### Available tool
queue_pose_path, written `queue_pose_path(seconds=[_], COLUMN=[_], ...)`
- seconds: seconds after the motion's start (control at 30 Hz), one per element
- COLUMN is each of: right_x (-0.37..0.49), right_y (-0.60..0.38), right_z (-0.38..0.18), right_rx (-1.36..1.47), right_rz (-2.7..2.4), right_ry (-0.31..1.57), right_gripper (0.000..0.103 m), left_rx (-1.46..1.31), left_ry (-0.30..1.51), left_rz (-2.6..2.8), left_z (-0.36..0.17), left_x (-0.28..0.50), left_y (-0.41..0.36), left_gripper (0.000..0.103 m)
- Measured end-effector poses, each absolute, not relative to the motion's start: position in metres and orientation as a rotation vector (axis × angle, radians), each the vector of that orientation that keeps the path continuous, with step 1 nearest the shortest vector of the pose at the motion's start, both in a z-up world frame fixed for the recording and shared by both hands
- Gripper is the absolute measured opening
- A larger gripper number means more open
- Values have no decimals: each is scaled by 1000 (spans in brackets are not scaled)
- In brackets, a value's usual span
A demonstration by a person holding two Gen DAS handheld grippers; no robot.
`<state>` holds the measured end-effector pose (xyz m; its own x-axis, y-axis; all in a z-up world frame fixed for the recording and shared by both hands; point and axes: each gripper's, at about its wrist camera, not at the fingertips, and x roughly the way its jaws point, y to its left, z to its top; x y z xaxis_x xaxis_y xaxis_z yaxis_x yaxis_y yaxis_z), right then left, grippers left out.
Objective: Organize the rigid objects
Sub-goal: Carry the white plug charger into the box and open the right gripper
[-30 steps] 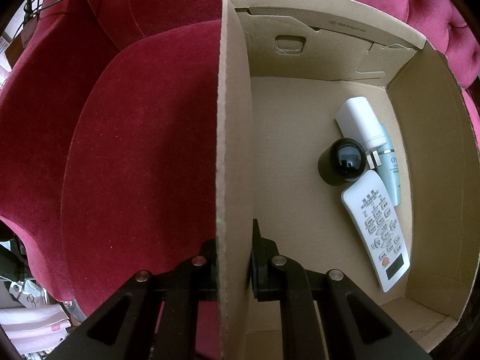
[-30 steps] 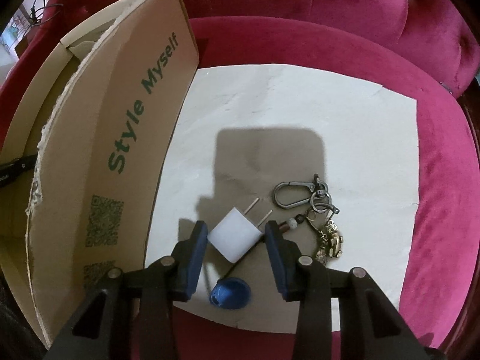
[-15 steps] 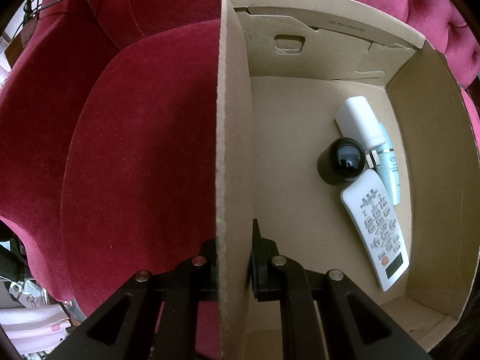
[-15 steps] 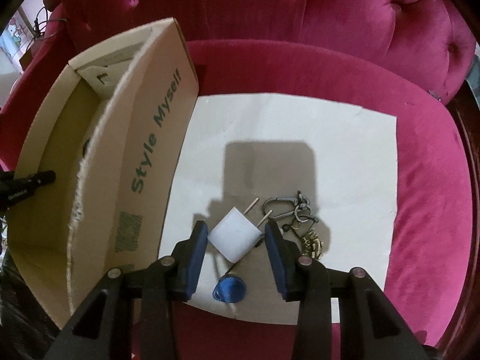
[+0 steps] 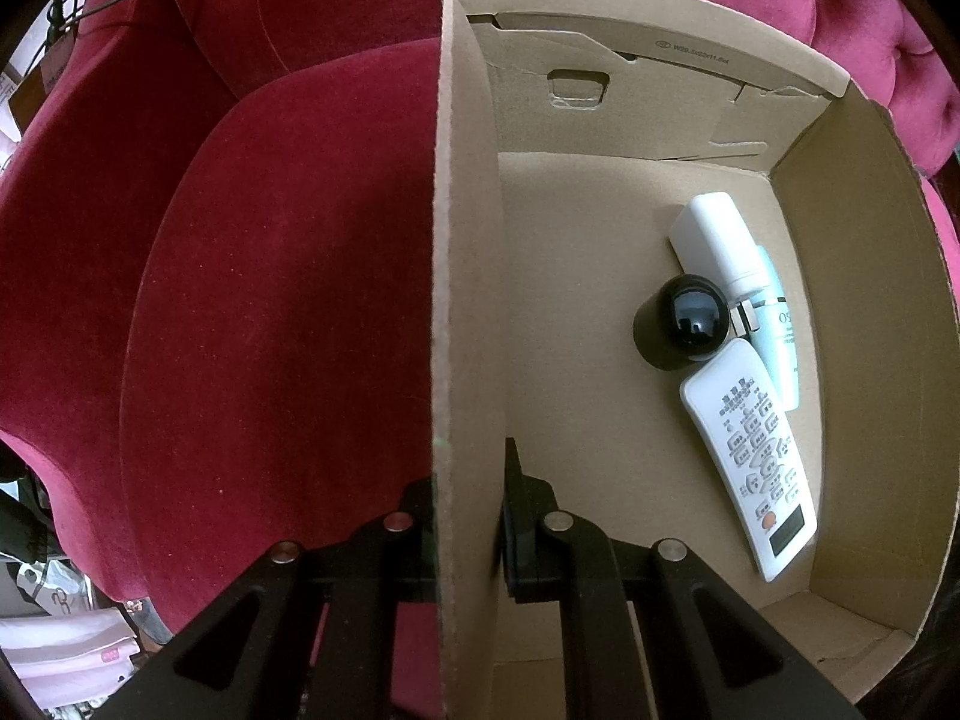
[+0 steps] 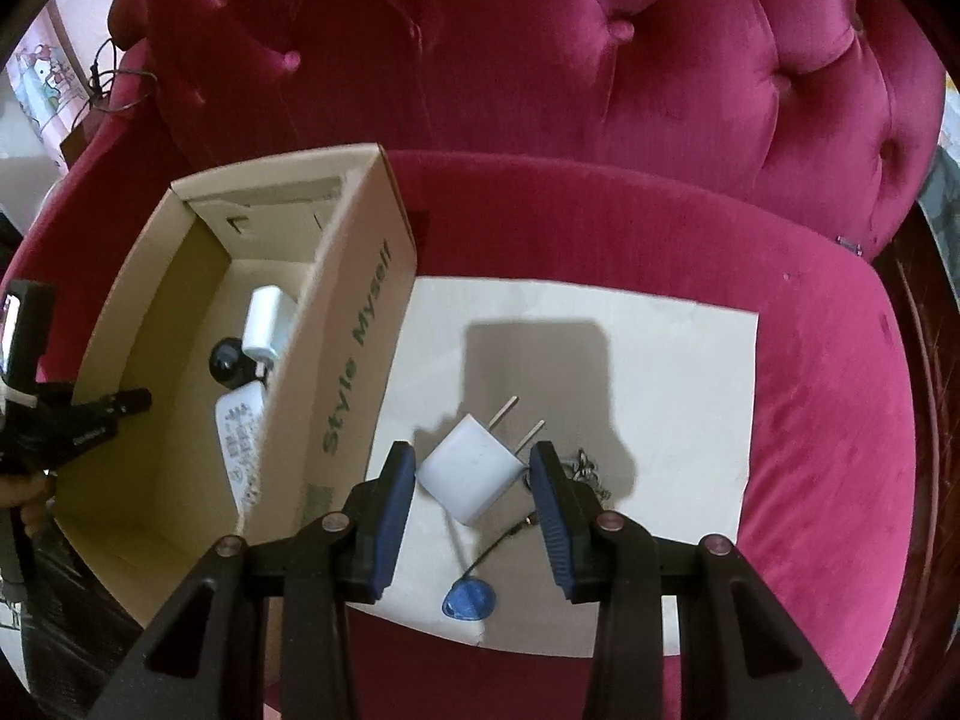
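Left tongs (image 5: 468,516) pointing steeply down, clamped on cardboard box (image 5: 465,240) wall. Right tongs (image 6: 474,480) angled down above white sheet (image 6: 678,360), clamped on one white plug adapter (image 6: 471,474). Inside box: one remote (image 5: 750,456), one black ball (image 5: 690,315), two bottles (image 5: 720,246).

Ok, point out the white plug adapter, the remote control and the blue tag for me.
white plug adapter (image 6: 471,476): right wrist view, middle of its white body.
remote control (image 5: 755,449): left wrist view, the button area on its face.
blue tag (image 6: 469,605): right wrist view, centre of the blue disc.
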<state>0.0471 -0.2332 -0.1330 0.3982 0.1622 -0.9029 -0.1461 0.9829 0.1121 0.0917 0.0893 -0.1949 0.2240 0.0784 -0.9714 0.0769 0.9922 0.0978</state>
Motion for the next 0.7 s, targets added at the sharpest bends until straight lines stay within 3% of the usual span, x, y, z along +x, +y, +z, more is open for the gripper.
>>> queue_pose_path(seconds=[0.7], right_x=[71], right_y=[-184], right_z=[-83], right_rx=[-42], right_rz=[279], right_ry=[1041], right_gripper=[42], left_rx=[126], left_ry=[1348], left_rz=[-5], left_z=[-197], left_x=[91], left_y=[90], left_gripper=[12])
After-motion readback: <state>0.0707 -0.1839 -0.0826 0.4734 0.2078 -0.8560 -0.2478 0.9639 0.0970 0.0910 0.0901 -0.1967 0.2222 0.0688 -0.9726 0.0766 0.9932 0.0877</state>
